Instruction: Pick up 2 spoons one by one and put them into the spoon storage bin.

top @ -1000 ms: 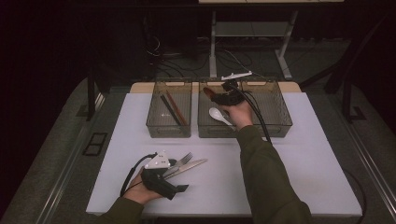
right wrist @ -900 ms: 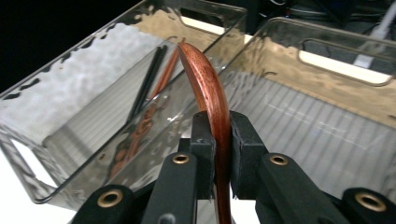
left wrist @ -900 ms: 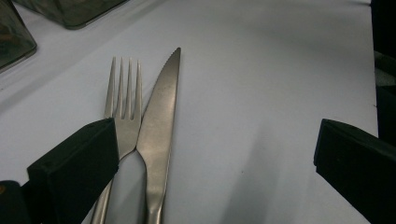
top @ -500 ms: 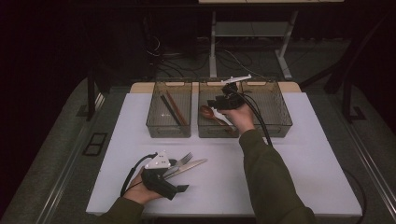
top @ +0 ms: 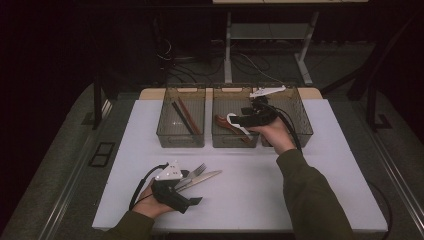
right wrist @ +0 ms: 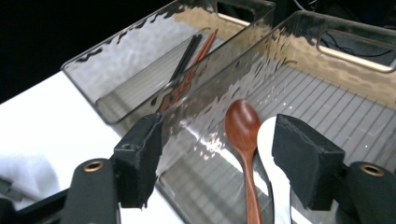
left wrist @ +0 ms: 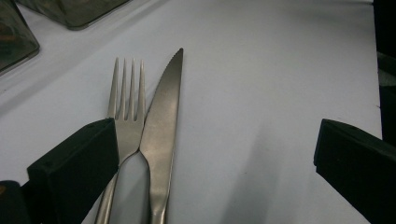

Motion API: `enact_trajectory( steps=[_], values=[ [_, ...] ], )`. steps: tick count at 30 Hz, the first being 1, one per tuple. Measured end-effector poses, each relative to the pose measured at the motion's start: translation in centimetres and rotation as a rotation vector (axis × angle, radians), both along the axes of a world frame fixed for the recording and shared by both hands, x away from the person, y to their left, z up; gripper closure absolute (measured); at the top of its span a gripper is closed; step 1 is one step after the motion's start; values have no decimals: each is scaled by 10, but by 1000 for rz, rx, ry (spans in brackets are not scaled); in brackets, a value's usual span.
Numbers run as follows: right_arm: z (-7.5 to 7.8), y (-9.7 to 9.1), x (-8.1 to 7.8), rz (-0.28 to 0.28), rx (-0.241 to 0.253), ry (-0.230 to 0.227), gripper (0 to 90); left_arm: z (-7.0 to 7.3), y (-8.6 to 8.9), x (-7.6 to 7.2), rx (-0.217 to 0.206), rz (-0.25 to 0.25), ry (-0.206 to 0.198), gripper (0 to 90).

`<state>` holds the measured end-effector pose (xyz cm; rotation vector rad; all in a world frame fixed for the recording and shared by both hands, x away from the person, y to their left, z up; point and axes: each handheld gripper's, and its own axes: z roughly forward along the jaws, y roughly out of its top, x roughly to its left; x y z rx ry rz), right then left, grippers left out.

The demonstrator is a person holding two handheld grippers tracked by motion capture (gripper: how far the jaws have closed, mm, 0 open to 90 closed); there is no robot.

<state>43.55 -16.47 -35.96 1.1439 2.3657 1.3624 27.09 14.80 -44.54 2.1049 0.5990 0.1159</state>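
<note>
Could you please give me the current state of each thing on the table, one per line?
Left gripper: open, resting on the table, nothing gripped.
Right gripper: open over the middle bin, nothing gripped.
Fork: flat on the table, beside the knife.
Knife: flat, touching the fork.
Wooden spoon: lying in the middle bin.
White spoon: lying beside it.
Chopsticks: lying in the left bin.

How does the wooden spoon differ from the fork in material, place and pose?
The wooden spoon is reddish-brown wood; the fork is bare silver metal. The wooden spoon lies inside the middle bin, whereas the fork lies on the white table, touching a knife. Both lie flat.
</note>
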Motion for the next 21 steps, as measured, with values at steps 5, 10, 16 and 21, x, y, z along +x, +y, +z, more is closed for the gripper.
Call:
enact_trajectory(
  steps=[5, 10, 16, 21],
  values=[
    [-2, -7, -13, -62, 8, -1, 213, 0, 0, 0, -5, 2, 1, 0],
    [-4, -21, -28, -71, 18, -23, 185, 1, 2, 0, 22, -17, -9, 0],
    [-7, -36, -48, -57, 23, -55, 185, 1, 2, 0, 20, -15, -9, 0],
    [-11, -46, -66, -29, 22, -73, 185, 0, 2, 0, 19, -13, -6, 0]
  ],
)
